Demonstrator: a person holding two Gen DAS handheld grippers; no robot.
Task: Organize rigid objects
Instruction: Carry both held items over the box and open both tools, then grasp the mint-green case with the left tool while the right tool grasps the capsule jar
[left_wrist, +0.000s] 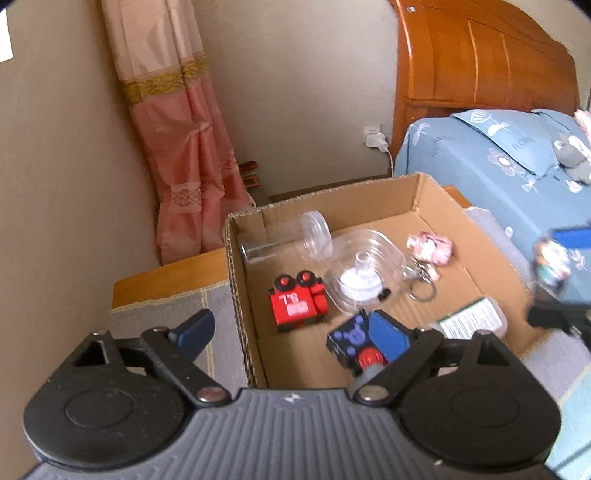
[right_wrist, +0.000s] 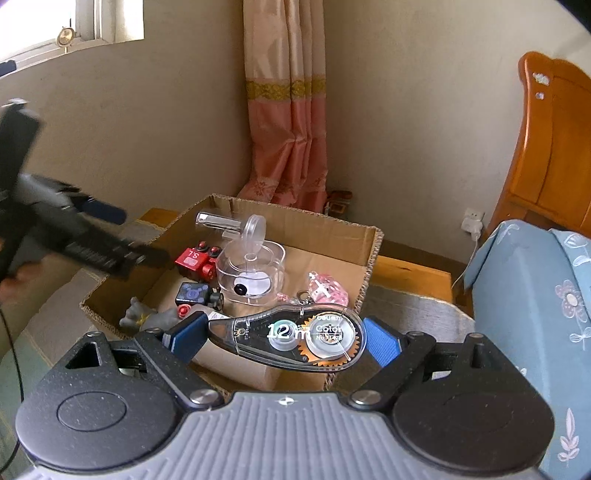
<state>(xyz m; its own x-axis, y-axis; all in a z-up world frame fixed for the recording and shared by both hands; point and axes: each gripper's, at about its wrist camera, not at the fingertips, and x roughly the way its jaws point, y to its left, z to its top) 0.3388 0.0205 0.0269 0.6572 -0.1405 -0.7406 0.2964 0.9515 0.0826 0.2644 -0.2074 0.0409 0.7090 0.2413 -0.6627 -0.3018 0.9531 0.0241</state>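
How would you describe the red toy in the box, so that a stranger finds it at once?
Look into the open cardboard box beside the bed. Near its left wall lies the red toy train, just in front of a clear tube. It is the only all-red thing, with white marks on its side; the toy beside it is dark blue.

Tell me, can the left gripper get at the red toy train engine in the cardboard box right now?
Probably yes. The left gripper is open and holds nothing, the cardboard box is open-topped, and the red toy train engine lies uncovered just ahead, apart from the clear plastic case.
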